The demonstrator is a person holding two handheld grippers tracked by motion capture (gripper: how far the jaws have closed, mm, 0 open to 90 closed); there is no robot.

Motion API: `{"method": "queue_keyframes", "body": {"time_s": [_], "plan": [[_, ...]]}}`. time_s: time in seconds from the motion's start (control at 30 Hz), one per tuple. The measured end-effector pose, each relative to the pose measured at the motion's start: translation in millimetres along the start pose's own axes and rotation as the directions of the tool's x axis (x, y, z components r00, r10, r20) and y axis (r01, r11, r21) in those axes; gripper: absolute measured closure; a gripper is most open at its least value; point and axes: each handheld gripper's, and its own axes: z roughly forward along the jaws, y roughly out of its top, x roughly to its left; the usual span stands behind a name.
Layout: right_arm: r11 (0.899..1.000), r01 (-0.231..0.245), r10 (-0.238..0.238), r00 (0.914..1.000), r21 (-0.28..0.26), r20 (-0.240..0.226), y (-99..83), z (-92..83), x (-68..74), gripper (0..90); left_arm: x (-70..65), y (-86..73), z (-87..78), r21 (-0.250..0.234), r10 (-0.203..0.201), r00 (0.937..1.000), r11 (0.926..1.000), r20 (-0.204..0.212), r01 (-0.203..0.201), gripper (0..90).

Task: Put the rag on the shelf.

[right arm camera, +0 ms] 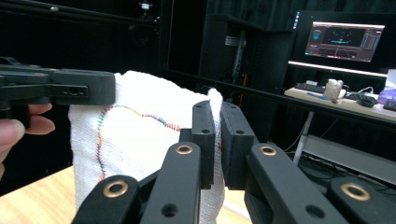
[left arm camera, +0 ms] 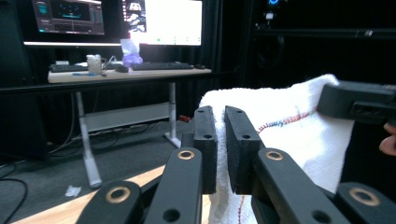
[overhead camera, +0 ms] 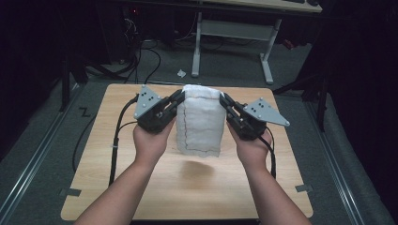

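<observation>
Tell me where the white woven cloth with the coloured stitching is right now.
In the high view the white woven cloth hangs mid-frame above the light wooden table, pinched at its top corners between the left gripper and the right gripper.

High view down over the table [overhead camera: 117, 187]; gripper views close, level, facing inward, sharing the towel [overhead camera: 201, 122].

No text, label or number is readable; the monitor screens [left arm camera: 116, 16] are too blurred.

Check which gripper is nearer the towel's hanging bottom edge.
Neither, about level. The left gripper clamps the top left corner of the white towel; the right gripper clamps the top right corner. The bottom edge hangs free above the table.
</observation>
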Motion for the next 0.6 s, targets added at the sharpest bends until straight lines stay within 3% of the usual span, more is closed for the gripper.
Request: {"method": "queue_keyframes", "body": {"time_s": [0.1, 0.17, 0.27, 0.6], "plan": [[1.000, -0.005, 0.005, 1.0000, 0.010, 0.006, 3.5, 5.6, -4.4, 85.9, 2.6, 4.6, 4.5, 0.009, -0.008, 0.9999, 0.9999, -0.007, 0.008, 83.8], [1.000, -0.003, 0.003, 0.9999, 0.009, 0.012, 8.1, 12.6, -9.1, 85.9, 3.7, 8.3, 9.3, 0.011, 0.009, 0.9998, 0.9999, -0.016, -0.009, 83.9], [1.000, -0.001, 0.000, 0.9997, 0.006, 0.024, 9.7, 17.1, -12.0, 85.9, 11.4, 12.1, 17.8, 0.023, -0.026, 0.9997, 0.9994, 0.003, 0.026, 84.0], [0.997, -0.070, 0.069, 0.9968, 0.017, 0.041, 11.9, 51.0, -33.7, 85.9, 33.2, 14.6, 51.5, 0.036, -0.006, 0.9998, 0.9993, -0.020, 0.007, 83.9]]}}
